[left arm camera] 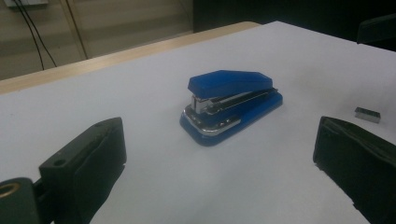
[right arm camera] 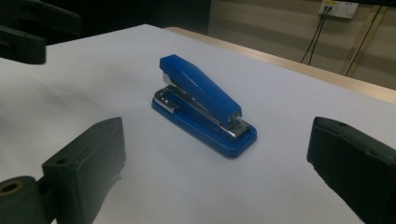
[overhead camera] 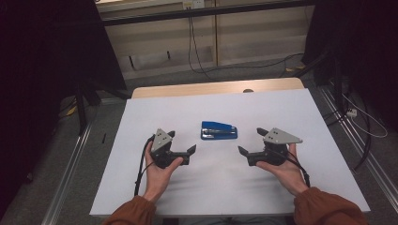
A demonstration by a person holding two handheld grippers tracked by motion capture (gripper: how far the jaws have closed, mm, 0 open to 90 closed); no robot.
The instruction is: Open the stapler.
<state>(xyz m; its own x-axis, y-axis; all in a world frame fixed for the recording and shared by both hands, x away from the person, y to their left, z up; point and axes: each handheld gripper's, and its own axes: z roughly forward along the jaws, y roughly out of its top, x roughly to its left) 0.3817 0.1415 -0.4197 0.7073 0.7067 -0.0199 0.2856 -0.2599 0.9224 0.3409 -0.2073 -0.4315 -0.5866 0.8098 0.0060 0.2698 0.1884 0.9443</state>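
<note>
Blue plastic-and-metal stapler (overhead camera: 219,131) | lain mid-worktop, toward far edge | judged rigid, smooth, light; best gripped across its long sides | left gripper (overhead camera: 182,141), right gripper (overhead camera: 250,141) held apart, empty

Blue stapler (overhead camera: 219,131) between left claw (overhead camera: 182,141) and right claw (overhead camera: 251,140), untouched

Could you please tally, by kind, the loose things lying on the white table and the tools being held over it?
Blue stapler: 1
Small strip of staples: 1
Hand-held gripper: 2, the left and the right, both with jaws apart
Total: 4
</note>
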